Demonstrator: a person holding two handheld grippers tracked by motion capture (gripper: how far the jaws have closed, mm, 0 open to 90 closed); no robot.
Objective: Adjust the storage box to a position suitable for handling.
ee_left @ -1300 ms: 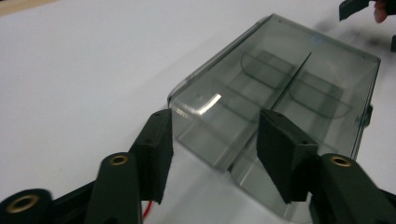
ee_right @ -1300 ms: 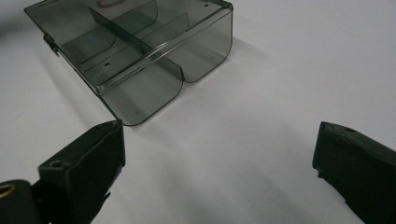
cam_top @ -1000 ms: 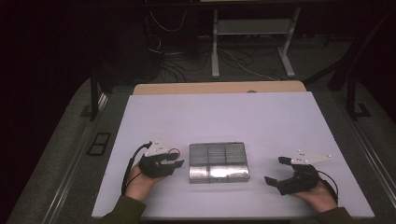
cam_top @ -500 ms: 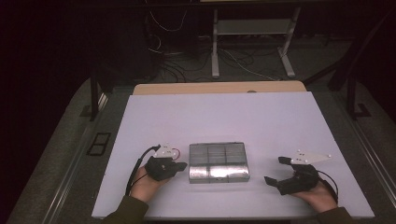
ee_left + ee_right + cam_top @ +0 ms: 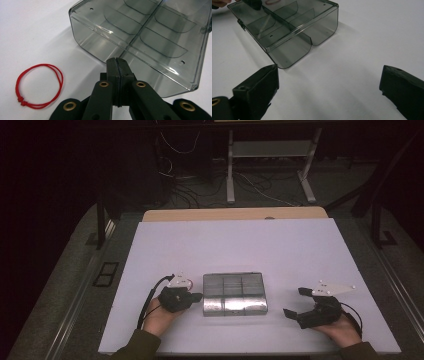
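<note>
Black left tongs (image 5: pixel 117 65) closed beside box (image 5: pixel 150 32).

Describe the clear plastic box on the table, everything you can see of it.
The clear plastic box is a smoky grey, see-through organiser with rounded corners, split by inner dividers into several compartments, all looking empty. Small holes dot its top face, and a small catch sits on one edge. It lies flat on the white table, near the person's edge, between the two grippers. The shut left gripper sits at its left side, close to or touching the wall; the open right gripper stays apart.
</note>
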